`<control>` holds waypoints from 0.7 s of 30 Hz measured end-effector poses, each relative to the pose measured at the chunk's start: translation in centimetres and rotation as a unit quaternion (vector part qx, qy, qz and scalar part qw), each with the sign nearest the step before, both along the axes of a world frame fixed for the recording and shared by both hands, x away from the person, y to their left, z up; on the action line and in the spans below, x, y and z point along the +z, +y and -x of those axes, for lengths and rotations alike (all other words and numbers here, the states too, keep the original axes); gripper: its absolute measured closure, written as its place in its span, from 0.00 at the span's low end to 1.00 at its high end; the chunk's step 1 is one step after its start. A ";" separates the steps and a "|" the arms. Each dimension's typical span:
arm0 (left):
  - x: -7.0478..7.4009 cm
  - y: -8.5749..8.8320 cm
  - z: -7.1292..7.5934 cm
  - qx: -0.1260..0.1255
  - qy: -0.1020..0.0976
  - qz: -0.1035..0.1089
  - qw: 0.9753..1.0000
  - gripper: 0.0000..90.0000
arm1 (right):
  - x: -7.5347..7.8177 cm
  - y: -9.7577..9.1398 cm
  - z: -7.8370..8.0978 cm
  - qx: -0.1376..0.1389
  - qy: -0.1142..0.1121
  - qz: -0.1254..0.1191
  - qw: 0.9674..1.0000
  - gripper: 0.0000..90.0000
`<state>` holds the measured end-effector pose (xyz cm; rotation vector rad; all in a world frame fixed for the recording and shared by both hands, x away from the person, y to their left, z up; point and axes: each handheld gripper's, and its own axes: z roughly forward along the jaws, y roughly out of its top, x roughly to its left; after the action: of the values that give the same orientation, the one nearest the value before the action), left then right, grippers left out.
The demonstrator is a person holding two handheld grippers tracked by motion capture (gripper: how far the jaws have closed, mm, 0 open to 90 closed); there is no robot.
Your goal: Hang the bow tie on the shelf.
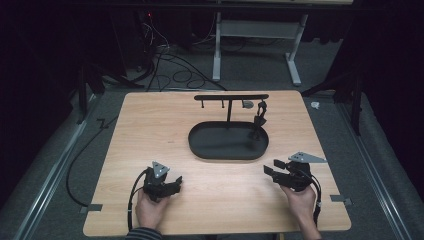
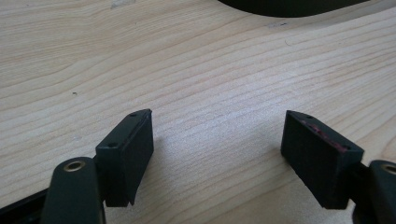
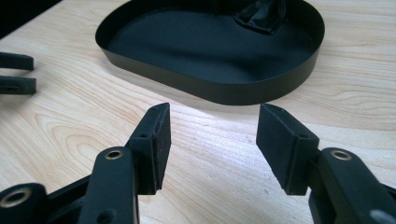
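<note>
Right gripper view: my right gripper (image 3: 212, 140) is released, jaws apart with bare table between them, aimed at the stand just ahead.
Left gripper view: my left gripper (image 2: 217, 154) is also released, nothing between the pads (image 2: 135, 154), bare wood below.
High view, stand location: the stand (image 1: 228, 141) sits at the table's middle, near and ahead of the right gripper (image 1: 272, 167), farther from the left gripper (image 1: 172, 182).
Stand, build: oval black tray with a thin upright wall (image 3: 261, 88), a slim post and a crossbar (image 1: 231, 97) with small pegs.
Stand, handling (my judgement): thin sheet metal, stiff, fairly light, smooth and likely slippery; top-heavy enough to tip if pushed at the bar.
Hanging item: a small dark thing (image 1: 259, 120) dangles from the bar's right end into the tray; probably soft, limp.
Grip point: I would pinch the tray wall or the post.
Table: the table (image 1: 150, 130) is pale wood grain, matte, flat.
</note>
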<state>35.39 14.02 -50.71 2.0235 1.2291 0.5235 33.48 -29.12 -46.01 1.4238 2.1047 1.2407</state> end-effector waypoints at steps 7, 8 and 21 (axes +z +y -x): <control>0.0 0.0 0.0 0.000 0.000 0.000 1.000 0.29 | -0.6 0.2 -0.3 -0.003 0.005 0.010 1.000 0.52; 0.0 0.0 0.0 0.000 0.000 0.000 1.000 0.29 | -0.6 0.2 -0.3 -0.003 0.005 0.010 1.000 0.52; 0.0 0.0 0.0 0.000 0.000 0.000 1.000 0.29 | -1.8 0.4 -0.7 -0.008 0.018 0.034 0.999 0.52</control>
<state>35.40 14.03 -50.71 2.0242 1.2283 0.5247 34.21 -28.71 -47.80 1.4413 2.1336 1.1334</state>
